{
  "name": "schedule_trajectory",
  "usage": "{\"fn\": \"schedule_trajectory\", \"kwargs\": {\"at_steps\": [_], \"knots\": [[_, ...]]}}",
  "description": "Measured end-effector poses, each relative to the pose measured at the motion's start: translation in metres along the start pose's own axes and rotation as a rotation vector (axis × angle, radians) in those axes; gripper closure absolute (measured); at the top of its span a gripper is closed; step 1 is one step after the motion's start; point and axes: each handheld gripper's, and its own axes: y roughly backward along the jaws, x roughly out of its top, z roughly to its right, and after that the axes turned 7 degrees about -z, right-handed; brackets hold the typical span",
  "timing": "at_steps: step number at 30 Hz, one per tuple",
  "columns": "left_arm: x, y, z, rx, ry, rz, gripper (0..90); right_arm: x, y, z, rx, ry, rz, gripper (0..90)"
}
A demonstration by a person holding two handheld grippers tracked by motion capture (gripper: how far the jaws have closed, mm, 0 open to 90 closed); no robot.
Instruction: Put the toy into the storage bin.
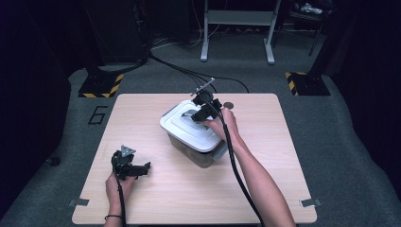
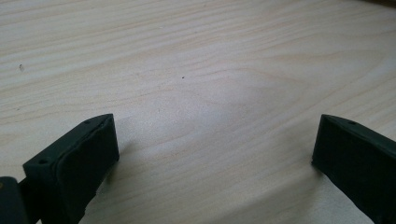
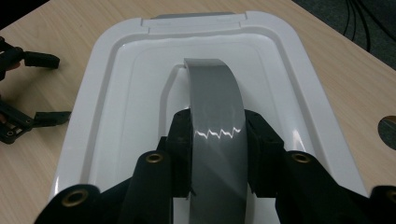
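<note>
Right gripper [image 3: 217, 154] clamps the grey arched plastic handle [image 3: 215, 116] of a white-lidded storage box [image 1: 189, 130] mid-tabletop; rigid, probably light, the glossy handle may slip. Left gripper [image 2: 215, 154] rests wide open, empty.

A light wooden table [image 1: 265, 189] stands on grey carpet [image 1: 331, 123], with a small round hole [image 1: 229, 105] near its far edge. Two metal clips [image 1: 78, 202] sit at its near corners. A black number six [image 1: 97, 115] is marked on the floor to the left. Yellow-and-black striped bases [image 1: 100, 85] flank the scene, black cables [image 1: 189, 72] run between them, and a grey metal frame [image 1: 239, 28] stands behind.
</note>
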Motion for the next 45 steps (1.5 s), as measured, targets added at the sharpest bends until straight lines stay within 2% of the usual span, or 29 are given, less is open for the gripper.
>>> {"fn": "schedule_trajectory", "kwargs": {"at_steps": [4,13,15,20,30,32,36,45], "knots": [[0.000,0.000,0.000,0.000,0.000,0.000,0.2,0.000,-0.001,0.000,0.000,-0.010,0.000,66.4],[0.000,0.000,0.000,0.000,0.000,0.000,0.2,-0.006,-0.001,0.000,-0.004,0.011,0.020,64.7],[0.000,0.000,0.000,0.000,-0.001,0.000,0.2,-0.007,-0.004,0.000,-0.007,0.023,0.010,58.6],[0.000,0.000,0.000,0.000,-0.001,0.000,0.2,-0.010,-0.007,-0.002,-0.003,0.041,0.043,45.6],[0.000,0.000,0.000,0.000,-0.001,0.000,0.2,-0.018,0.010,-0.003,-0.024,0.044,0.109,16.4],[0.000,0.000,0.000,0.000,-0.001,0.000,0.2,-0.021,0.013,-0.003,-0.011,0.041,0.128,13.3],[0.000,0.000,0.000,0.001,0.000,0.000,0.2,-0.028,0.017,0.000,-0.018,0.050,0.150,7.5],[0.000,0.000,0.000,0.002,0.001,0.000,0.2,-0.047,0.031,0.006,-0.037,0.024,0.198,4.3]]}}
